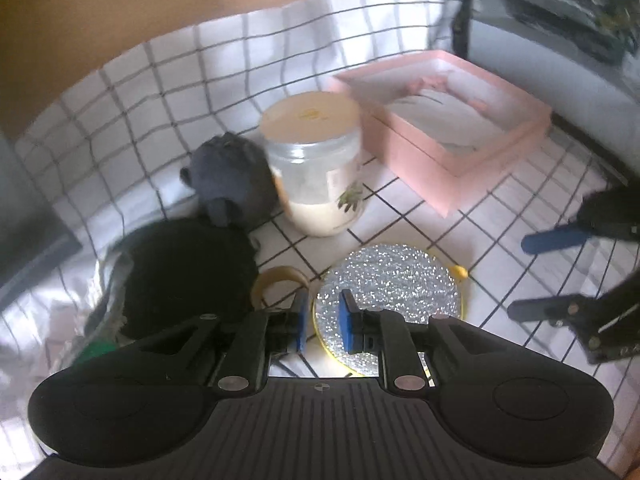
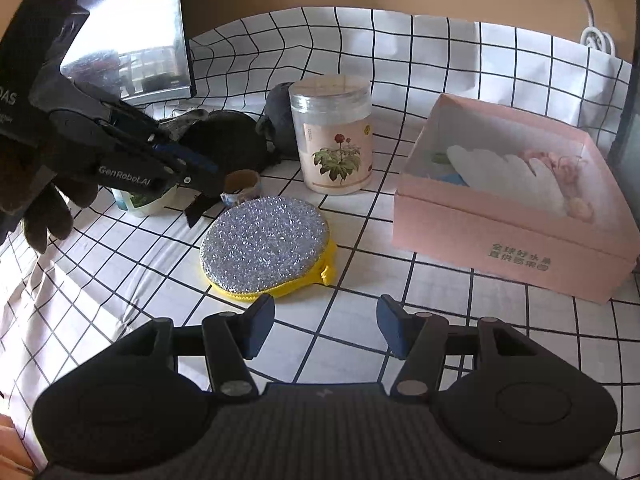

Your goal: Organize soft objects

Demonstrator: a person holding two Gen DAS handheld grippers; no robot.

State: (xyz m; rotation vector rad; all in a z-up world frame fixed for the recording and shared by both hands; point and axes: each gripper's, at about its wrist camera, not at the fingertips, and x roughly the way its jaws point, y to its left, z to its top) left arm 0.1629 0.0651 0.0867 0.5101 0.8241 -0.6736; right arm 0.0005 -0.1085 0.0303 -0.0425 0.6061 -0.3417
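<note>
Left wrist view shows the left gripper (image 1: 323, 322), jaws narrowly parted and empty, hovering over the near left edge of the round glitter sponge (image 1: 386, 296) on the cloth (image 2: 400, 320), while the wide-spread right gripper (image 2: 326, 326) waits farther back.

I see a glittery silver scrub pad (image 2: 264, 238) edged in yellow knit; matt pink cardboard box (image 2: 508, 236); clear glossy plastic jar (image 2: 332, 136), paper label; creased checked cloth (image 2: 400, 320); matt dark fabric bundle (image 1: 232, 180).
</note>
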